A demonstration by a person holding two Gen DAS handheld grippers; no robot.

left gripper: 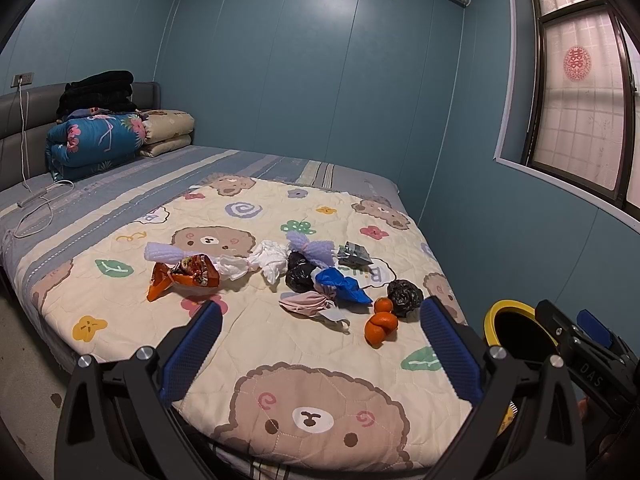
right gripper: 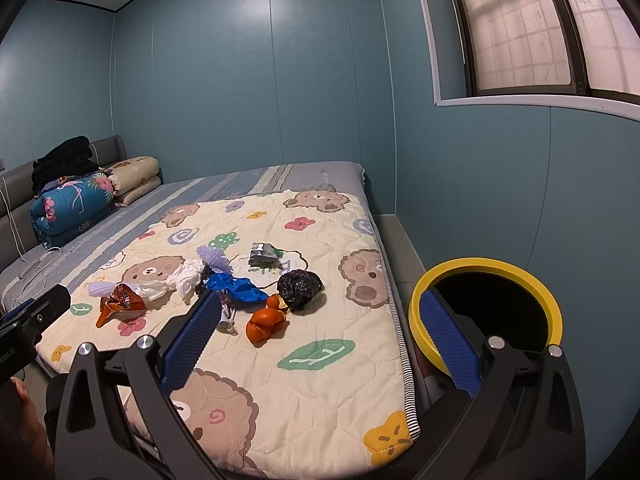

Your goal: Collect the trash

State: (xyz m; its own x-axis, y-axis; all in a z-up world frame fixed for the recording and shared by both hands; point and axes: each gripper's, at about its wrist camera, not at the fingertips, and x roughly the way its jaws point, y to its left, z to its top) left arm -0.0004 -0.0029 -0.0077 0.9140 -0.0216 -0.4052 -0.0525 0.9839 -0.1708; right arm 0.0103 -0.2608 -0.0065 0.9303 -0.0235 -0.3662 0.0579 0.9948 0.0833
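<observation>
Trash lies scattered mid-bed on the bear-print quilt (left gripper: 280, 332): an orange snack wrapper (left gripper: 184, 274), white crumpled bags (left gripper: 256, 262), purple foam nets (left gripper: 310, 246), black bags (left gripper: 405, 297), a blue bag (left gripper: 344, 284), a pink cloth mask (left gripper: 308, 304), orange peel (left gripper: 381, 322) and a grey packet (left gripper: 353, 254). A yellow-rimmed bin (right gripper: 486, 316) stands at the bed's right side. My left gripper (left gripper: 320, 346) is open and empty above the near quilt. My right gripper (right gripper: 322, 344) is open and empty, its right finger over the bin's rim.
Folded quilts and pillows (left gripper: 104, 136) are stacked at the headboard. A white cable (left gripper: 36, 208) lies on the striped sheet. The blue wall and a window (right gripper: 532, 28) are to the right. Floor shows left of the bed (left gripper: 28, 360).
</observation>
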